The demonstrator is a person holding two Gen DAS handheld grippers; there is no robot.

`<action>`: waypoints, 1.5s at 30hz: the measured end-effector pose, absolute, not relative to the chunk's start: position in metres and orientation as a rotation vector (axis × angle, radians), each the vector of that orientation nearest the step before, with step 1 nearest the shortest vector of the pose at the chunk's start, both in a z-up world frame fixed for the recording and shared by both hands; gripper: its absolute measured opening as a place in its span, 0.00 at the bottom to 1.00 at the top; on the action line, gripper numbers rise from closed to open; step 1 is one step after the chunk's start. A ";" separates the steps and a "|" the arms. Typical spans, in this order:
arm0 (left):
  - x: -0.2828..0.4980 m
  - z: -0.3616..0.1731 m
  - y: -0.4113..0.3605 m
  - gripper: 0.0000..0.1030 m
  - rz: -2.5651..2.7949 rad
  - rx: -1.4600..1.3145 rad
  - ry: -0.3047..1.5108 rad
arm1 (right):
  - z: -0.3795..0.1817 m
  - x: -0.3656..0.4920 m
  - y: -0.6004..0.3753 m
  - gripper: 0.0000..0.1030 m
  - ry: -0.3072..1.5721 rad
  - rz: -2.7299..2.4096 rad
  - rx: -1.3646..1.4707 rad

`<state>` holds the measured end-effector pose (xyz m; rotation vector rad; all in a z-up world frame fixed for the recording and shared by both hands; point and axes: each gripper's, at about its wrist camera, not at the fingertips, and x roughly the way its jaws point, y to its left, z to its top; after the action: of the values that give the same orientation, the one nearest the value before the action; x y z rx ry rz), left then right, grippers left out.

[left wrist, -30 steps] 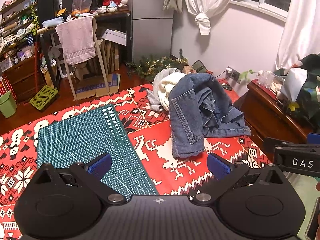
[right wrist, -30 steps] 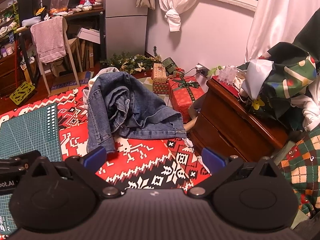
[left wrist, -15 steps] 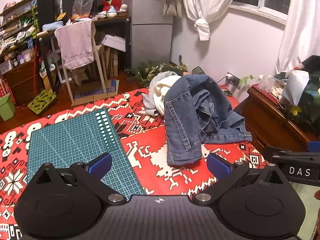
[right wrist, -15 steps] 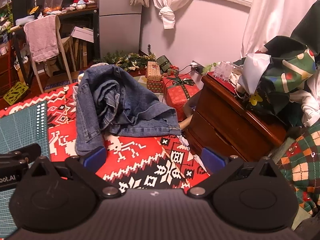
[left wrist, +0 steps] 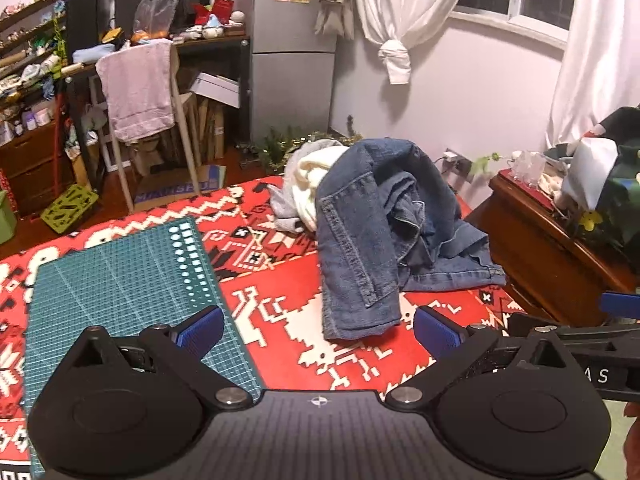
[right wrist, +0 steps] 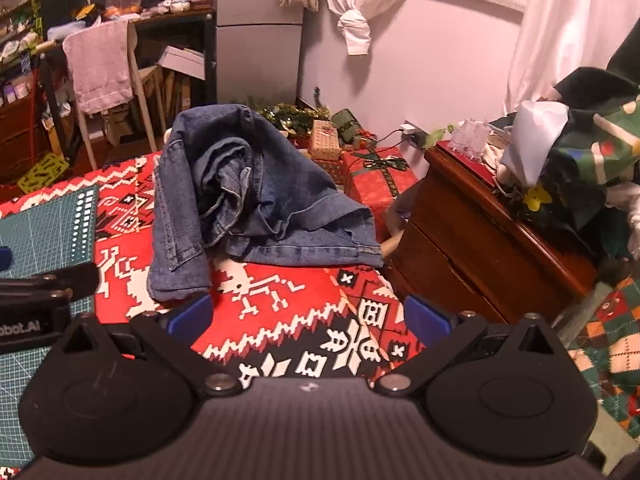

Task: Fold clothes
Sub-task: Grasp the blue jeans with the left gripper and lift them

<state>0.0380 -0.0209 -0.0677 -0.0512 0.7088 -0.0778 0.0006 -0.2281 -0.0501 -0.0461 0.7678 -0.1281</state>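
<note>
A crumpled pair of blue jeans [left wrist: 372, 232] lies heaped on the red patterned blanket [left wrist: 280, 280], over a white garment [left wrist: 308, 184] and a grey one behind it. In the right wrist view the same jeans [right wrist: 248, 200] sit just ahead of the fingers. My left gripper [left wrist: 318, 330] is open and holds nothing, its blue pads just short of the jeans' near hem. My right gripper [right wrist: 306, 316] is also open and holds nothing, with the hem close to its left pad.
A green cutting mat [left wrist: 120, 280] lies on the blanket to the left. A dark wooden dresser [right wrist: 488, 240] with clutter stands to the right, wrapped gift boxes [right wrist: 372, 176] beyond the bed. A chair with a pink towel [left wrist: 136, 88], shelves and a fridge line the back.
Both grippers have moved forward and closer to the jeans, which now appear larger and nearer the fingertips. Both stay open; the clothes have not moved.
</note>
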 end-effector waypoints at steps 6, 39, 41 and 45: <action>0.050 -0.083 -0.026 0.96 -0.073 -0.058 0.702 | -0.063 0.005 -0.239 1.00 0.734 -0.154 -0.031; 0.168 -0.132 -0.071 0.48 -0.130 0.010 0.717 | -0.104 0.056 -0.297 1.00 0.680 -0.170 0.078; 0.164 -0.131 -0.067 0.35 -0.139 0.004 0.709 | -0.104 0.057 -0.294 0.99 0.680 -0.154 0.088; 0.153 -0.124 -0.053 0.12 -0.162 -0.024 0.703 | -0.100 0.056 -0.287 0.99 0.668 -0.129 0.097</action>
<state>0.1527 -0.0526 -0.1244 -0.0239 0.7031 -0.1615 0.0561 -0.2870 -0.1002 0.0968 0.6682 -0.1287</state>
